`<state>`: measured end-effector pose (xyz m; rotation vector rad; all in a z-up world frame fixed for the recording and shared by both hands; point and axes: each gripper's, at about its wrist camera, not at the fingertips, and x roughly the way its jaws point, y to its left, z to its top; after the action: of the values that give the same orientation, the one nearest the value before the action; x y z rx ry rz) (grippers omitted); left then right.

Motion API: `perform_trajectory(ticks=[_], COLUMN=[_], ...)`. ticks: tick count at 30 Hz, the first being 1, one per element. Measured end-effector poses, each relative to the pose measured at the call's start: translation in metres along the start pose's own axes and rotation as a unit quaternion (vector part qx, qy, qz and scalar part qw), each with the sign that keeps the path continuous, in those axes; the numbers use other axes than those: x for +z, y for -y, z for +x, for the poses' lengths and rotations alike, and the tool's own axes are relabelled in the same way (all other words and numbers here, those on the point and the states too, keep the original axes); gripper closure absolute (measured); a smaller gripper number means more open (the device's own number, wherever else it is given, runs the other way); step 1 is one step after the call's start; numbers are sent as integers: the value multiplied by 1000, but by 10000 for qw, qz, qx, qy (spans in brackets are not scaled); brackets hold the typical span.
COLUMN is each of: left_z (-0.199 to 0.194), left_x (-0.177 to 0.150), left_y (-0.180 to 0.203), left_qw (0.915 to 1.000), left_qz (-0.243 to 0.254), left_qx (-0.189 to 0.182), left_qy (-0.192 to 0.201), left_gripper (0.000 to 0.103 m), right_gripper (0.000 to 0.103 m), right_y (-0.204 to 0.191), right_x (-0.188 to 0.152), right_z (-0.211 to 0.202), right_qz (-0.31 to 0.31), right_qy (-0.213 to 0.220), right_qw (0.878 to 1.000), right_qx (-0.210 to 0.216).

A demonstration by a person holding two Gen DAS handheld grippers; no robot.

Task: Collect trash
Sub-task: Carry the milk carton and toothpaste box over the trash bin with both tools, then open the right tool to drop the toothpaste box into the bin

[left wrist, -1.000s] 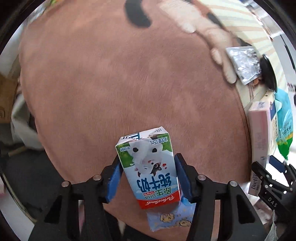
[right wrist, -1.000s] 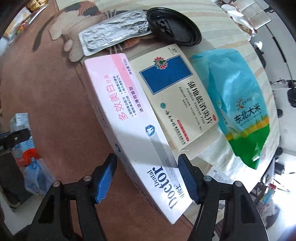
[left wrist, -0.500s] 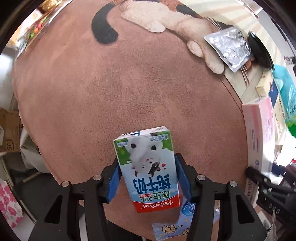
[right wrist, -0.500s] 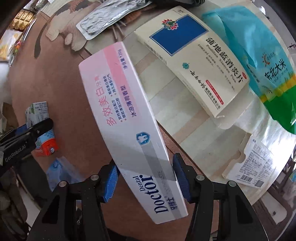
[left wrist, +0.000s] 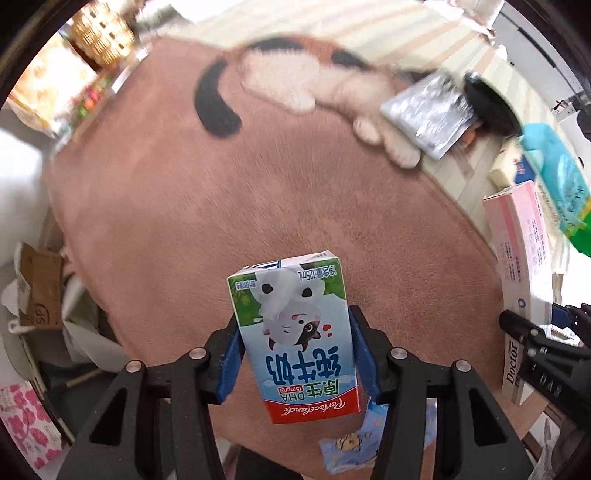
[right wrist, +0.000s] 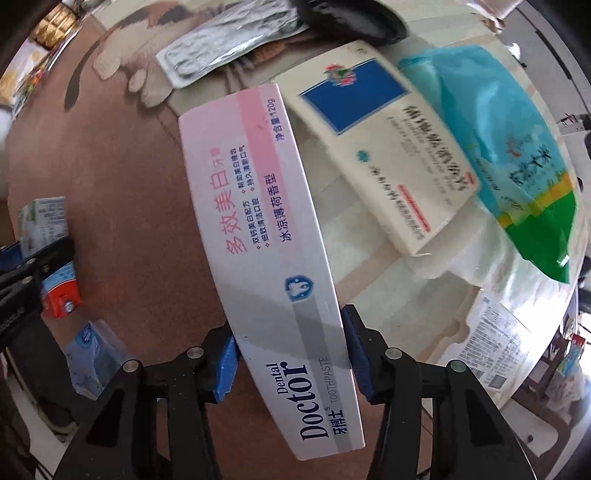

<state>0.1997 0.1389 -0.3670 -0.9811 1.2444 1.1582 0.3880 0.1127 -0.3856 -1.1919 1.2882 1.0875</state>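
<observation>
A small milk carton (left wrist: pixel 295 332) with a cartoon cow hangs above the brown cat mat (left wrist: pixel 221 203), and my left gripper (left wrist: pixel 293 354) is shut on its sides. In the right wrist view, a long pink-and-white toothpaste box (right wrist: pixel 258 206) sits between the blue pads of my right gripper (right wrist: pixel 291 354). Its jaws are closing and both pads press the box near its "Doctor" end. The box's far end is raised off the table. The carton (right wrist: pixel 48 236) also shows at the left edge of that view.
A crumpled blue wrapper (left wrist: pixel 354 443) lies on the mat under the carton. Further right lie a foil blister pack (right wrist: pixel 221 51), a black lid (right wrist: pixel 351 18), a cream medicine box (right wrist: pixel 380 140) and a blue-green rice bag (right wrist: pixel 509 147). Boxes and bags sit beyond the mat's left edge.
The left gripper rose with the carton, so more of the mat shows. The right gripper's jaws closed onto the toothpaste box, which has turned and lifted.
</observation>
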Motion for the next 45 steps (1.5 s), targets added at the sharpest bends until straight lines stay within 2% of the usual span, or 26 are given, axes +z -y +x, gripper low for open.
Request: perform_trajectory(ticks=[6, 11, 13, 18, 21, 24, 26, 29, 33, 38, 40, 45], left_z=[-59, -113, -126, -156, -160, -148, -130, -87, 0, 118, 168, 281], left_x=[-17, -43, -52, -100, -131, -165, -187, -210, -233, -243, -241, -243], left_y=[-11, -31, -48, -84, -106, -133, -151, -168, -176, -173, -167, -154], left_qw=[9978, 9923, 9896, 9819, 9801, 9816, 9851, 9910, 9938, 9898, 9853, 9749], left_qz=[-4, 76, 145, 362, 496, 632, 656, 608, 583, 402, 310, 165], left_qx=[-65, -199, -241, -367, -430, -558, -623, -799, -948, -1157, -1339, -1594], left_qy=[657, 1223, 1409, 1824, 1871, 1714, 1464, 887, 63, -734, -1015, -1547], left_gripper=[54, 54, 54, 54, 54, 54, 54, 54, 54, 54, 53, 52], right_gripper=[50, 50, 50, 49, 49, 49, 49, 49, 49, 49, 49, 49], right_y=[16, 9, -5, -83, -122, -151, -174, -200, -224, -235, -237, -232], right_x=[-18, -54, -79, -139, -183, -232, -265, -302, -338, -350, -348, -326], right_z=[-53, -107, -130, -142, -135, -118, -98, -49, 35, 164, 216, 325], right_qz=[532, 711, 738, 848, 1004, 1199, 1369, 1507, 1688, 1954, 2006, 2086], right_qy=[592, 1159, 1384, 1813, 1780, 1625, 1413, 891, 133, -624, -856, -1021], right_qw=[9964, 9897, 9860, 9765, 9738, 9715, 9694, 9706, 9690, 9597, 9564, 9525], right_qx=[277, 455, 566, 798, 993, 1242, 1471, 1653, 1801, 1923, 1943, 1973])
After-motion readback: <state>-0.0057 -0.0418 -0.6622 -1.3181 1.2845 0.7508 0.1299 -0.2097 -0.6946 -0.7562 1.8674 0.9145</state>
